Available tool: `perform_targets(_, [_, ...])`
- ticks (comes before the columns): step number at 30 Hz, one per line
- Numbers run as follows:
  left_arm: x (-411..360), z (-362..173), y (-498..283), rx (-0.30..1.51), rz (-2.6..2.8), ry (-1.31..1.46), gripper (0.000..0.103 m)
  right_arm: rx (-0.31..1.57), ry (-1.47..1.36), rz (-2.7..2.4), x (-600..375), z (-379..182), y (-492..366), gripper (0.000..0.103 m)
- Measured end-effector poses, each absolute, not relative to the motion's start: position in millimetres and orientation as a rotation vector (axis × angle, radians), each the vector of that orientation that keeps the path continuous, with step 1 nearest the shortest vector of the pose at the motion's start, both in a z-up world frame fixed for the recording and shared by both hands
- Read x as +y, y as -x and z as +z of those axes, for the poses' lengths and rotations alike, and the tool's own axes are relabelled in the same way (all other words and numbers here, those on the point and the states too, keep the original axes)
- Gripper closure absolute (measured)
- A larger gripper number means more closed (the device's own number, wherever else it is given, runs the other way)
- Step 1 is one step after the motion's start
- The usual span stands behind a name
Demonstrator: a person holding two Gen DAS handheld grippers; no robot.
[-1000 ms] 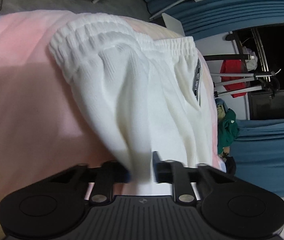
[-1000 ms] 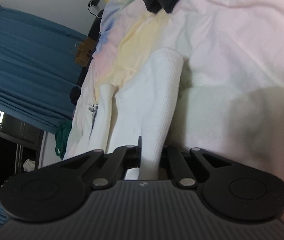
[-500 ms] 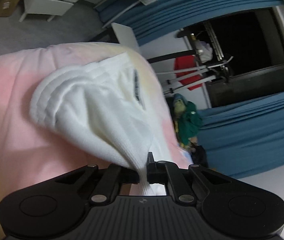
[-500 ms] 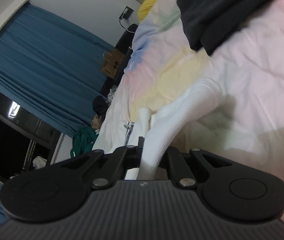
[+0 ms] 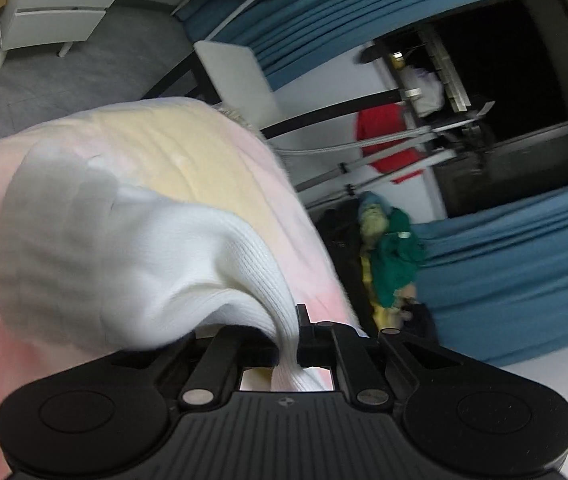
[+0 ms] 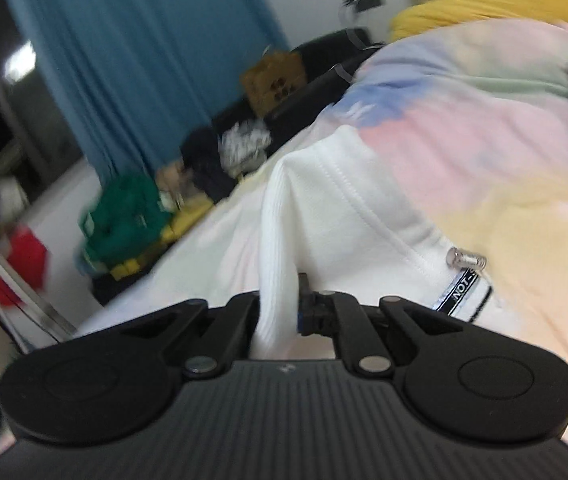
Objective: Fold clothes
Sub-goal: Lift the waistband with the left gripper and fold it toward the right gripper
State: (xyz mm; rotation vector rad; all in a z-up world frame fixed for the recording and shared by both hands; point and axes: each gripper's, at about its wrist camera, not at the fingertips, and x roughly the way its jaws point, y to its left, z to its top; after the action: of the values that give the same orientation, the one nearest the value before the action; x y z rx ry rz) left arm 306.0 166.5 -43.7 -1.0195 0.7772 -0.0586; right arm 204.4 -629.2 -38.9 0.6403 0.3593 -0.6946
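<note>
Both grippers have swung the white shorts (image 5: 131, 264) up and over, toward the bed's (image 5: 155, 140) foot edge. The left gripper (image 5: 286, 354) and right gripper (image 6: 277, 312) each pinch ribbed fabric. The fold looks midway, cloth doubling over itself.

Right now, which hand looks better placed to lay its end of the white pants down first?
Right, probably: the right gripper pinches the white pants low near the bedspread; the left gripper's bundle hangs bunched.
</note>
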Motion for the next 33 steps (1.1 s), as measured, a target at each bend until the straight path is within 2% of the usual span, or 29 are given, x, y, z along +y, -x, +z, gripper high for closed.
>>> perform_targets(6, [137.6, -99.4, -411.6, 0.863, 0.043, 0.891, 0.094, 0.476, -0.464, -0.678, -638.0, -85.8, -302.0, 0.097])
perform_targets(10, [123.6, -111.8, -438.6, 0.875, 0.061, 0.819, 0.091, 0.533, -0.512, -0.683, -650.8, -112.9, -308.1, 0.096])
perform_targets(13, [118.7, -104.6, -437.7, 0.858, 0.035, 0.762, 0.089, 0.525, -0.624, -0.628, -660.0, -121.0, -297.2, 0.086])
perform_targets(16, [120.9, -94.5, -422.8, 0.835, -0.018, 0.749, 0.078, 0.479, -0.747, -0.569, -663.9, -110.4, -265.1, 0.072])
perform_targets(18, [123.6, -84.5, -397.7, 0.800, -0.064, 0.735, 0.057, 0.427, -0.822, -0.535, -664.6, -101.0, -233.7, 0.060])
perform_targets(20, [122.6, -73.3, -369.9, 0.776, -0.104, 0.704, 0.050, 0.389, -0.847, -0.508, -664.4, -91.6, -201.0, 0.045])
perform_targets(22, [122.8, -66.7, -337.9, 0.760, -0.141, 0.699, 0.044, 0.331, -0.866, -0.518, -661.4, -85.7, -162.0, 0.044])
perform_targets(24, [121.8, -65.0, -310.5, 0.752, -0.149, 0.750, 0.034, 0.274, -0.939, -0.519, -661.2, -86.9, -124.3, 0.031])
perform_targets(27, [127.9, -69.8, -273.8, 0.750, -0.141, 0.837, 0.025, 0.267, -1.051, -0.486, -662.5, -97.8, -83.2, 0.030])
perform_targets(33, [145.0, -117.8, -257.0, 0.877, -0.037, 0.996, 0.027, 0.373, -1.087, -0.446, -657.6, -126.6, -72.1, 0.031])
